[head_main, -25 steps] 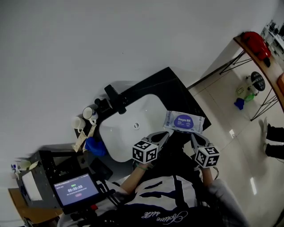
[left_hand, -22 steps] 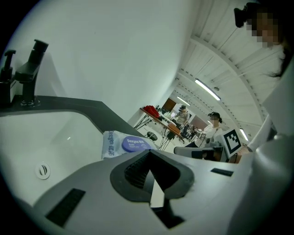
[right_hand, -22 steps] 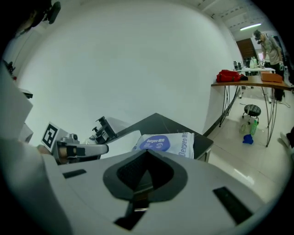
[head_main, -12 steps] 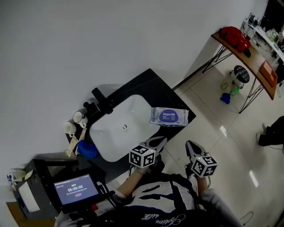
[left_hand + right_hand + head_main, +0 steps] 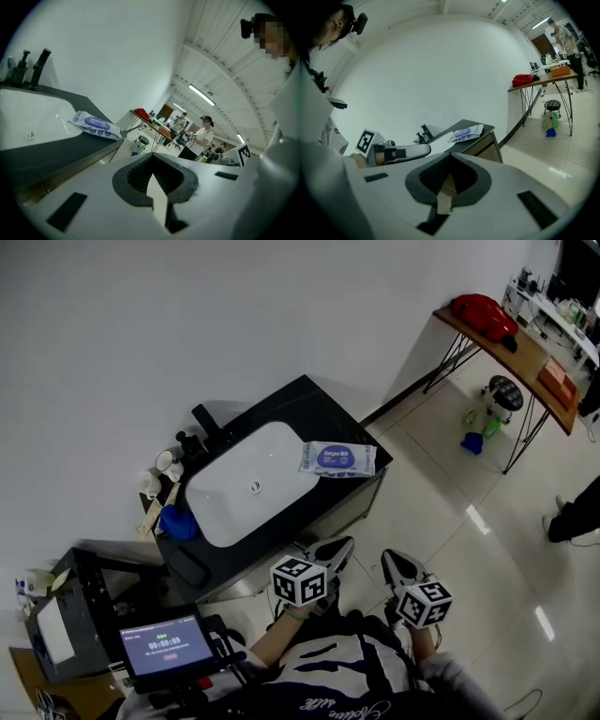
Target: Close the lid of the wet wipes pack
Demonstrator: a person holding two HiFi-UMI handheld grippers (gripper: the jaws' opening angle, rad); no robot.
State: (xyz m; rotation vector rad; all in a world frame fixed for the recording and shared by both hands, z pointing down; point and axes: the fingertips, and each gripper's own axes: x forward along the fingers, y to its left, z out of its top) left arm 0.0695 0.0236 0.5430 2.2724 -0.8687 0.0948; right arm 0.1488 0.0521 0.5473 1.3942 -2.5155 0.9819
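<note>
My left gripper [image 5: 339, 547] and right gripper [image 5: 390, 561] are both closed and empty; the wipes pack [image 5: 337, 458] lies at 12 o'clock, well apart.

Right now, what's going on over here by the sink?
A person holds a tool in each hand, standing apart from the dark counter. The left tool and the right tool are both shut and empty. The wet wipes pack lies on that counter beside the white basin, with neither tool touching it.
</note>
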